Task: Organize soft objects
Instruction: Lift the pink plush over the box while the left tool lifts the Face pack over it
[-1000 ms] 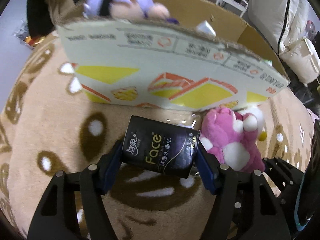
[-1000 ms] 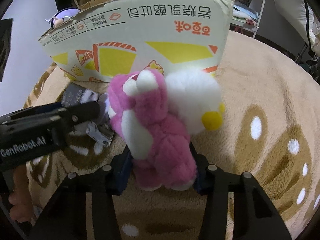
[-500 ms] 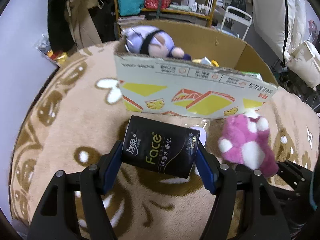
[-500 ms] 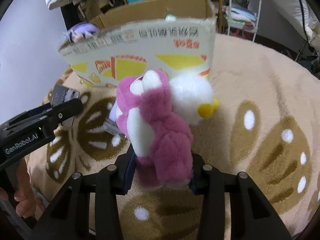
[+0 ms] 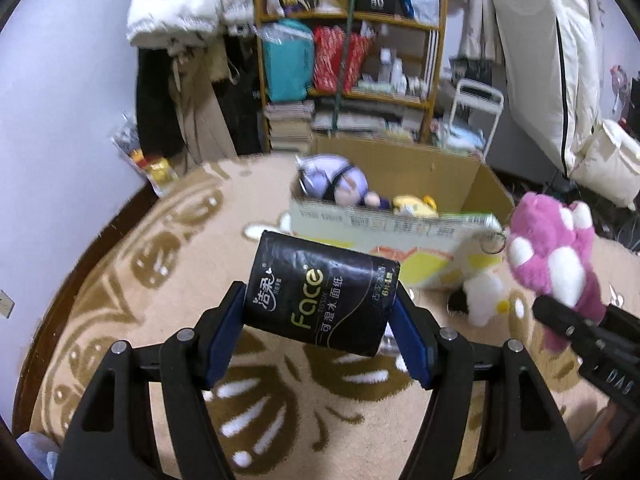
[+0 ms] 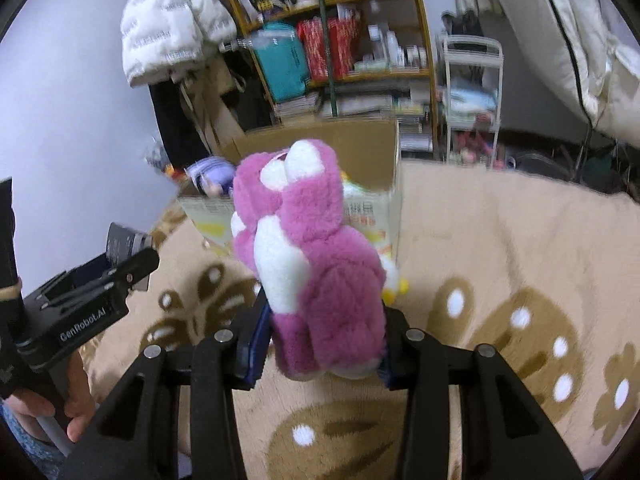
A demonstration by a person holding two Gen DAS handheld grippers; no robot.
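My left gripper (image 5: 320, 332) is shut on a black tissue pack (image 5: 320, 296) marked "Face" and holds it above the rug. My right gripper (image 6: 320, 340) is shut on a pink and white plush bear (image 6: 308, 256), also lifted; the bear shows in the left wrist view (image 5: 552, 248) at the right. An open cardboard box (image 5: 400, 232) stands ahead on the rug, holding a purple-haired plush doll (image 5: 336, 180) and a yellow toy (image 5: 412, 204). A white plush with yellow feet (image 5: 484, 296) lies on the rug by the box's right corner.
The beige rug (image 6: 500, 240) with brown flower patterns covers the floor. Behind the box stand a cluttered wooden shelf (image 5: 348, 40), a white rack (image 6: 468, 92) and hanging coats (image 5: 180, 12). A white mattress (image 5: 560, 40) leans at the right.
Both grippers have risen well above the rug with their loads; the box now appears lower and farther away. The pink bear has left the white plush on the rug.
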